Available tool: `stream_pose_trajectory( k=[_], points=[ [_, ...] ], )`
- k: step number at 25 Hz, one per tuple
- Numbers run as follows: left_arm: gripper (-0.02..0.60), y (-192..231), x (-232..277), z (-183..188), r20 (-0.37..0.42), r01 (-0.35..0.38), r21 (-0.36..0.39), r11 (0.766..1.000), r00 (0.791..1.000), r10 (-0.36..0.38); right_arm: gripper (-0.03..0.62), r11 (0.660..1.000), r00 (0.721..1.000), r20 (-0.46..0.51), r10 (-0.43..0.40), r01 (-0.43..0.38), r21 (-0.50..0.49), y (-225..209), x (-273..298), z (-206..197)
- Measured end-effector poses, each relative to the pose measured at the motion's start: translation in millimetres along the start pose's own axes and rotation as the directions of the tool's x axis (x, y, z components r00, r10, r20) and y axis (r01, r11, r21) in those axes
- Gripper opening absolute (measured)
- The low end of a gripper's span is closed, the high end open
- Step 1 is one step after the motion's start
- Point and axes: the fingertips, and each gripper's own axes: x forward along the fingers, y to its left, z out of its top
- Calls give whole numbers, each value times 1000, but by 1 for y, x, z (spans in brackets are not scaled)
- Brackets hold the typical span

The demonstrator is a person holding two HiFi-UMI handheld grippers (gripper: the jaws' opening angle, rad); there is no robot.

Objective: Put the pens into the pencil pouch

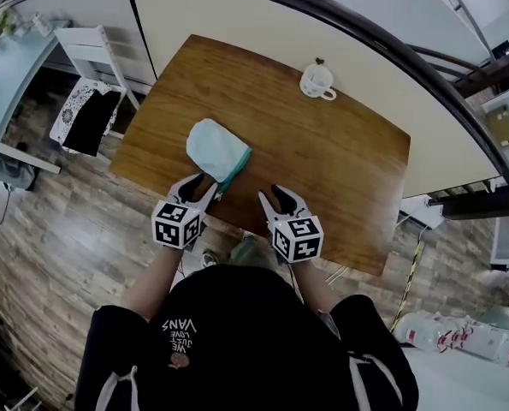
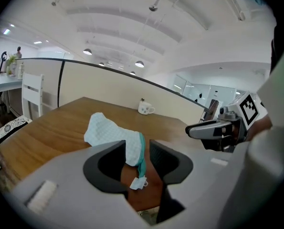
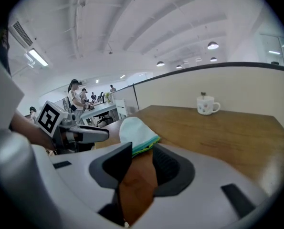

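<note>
Your left gripper stands spread about the pencil pouch at its 6 o'clock zipper end, no pinch; right gripper spread, empty. No pens seen — presumably inside.

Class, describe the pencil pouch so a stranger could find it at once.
Find the wooden table and look near its front edge, left of centre. There lies the pencil pouch: soft, pale mint fabric with a teal zip. Its only neighbour, a white mug, stands far across.

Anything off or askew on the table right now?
Nothing spilled or damaged. The pencil pouch lies slanted on the table, its zipper end toward the near edge; the mug stands upright at the far side.
</note>
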Motion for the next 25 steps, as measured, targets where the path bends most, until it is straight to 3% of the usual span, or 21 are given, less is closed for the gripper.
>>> stream_pose_trajectory(
  k=[11, 20, 25],
  points=[
    [140, -2, -91, 28, 168, -85, 15, 996, 982, 81, 112, 1000, 995, 97, 0, -1, 17, 40, -30, 16],
    [140, -14, -152, 27, 217, -130, 52, 990, 969, 116, 112, 1000, 989, 150, 18, -16, -18, 68, -53, 31],
    [140, -28, -163, 22, 234, -174, 39, 984, 959, 160, 49, 998, 988, 145, 56, -50, -47, 67, -65, 29]
  ],
)
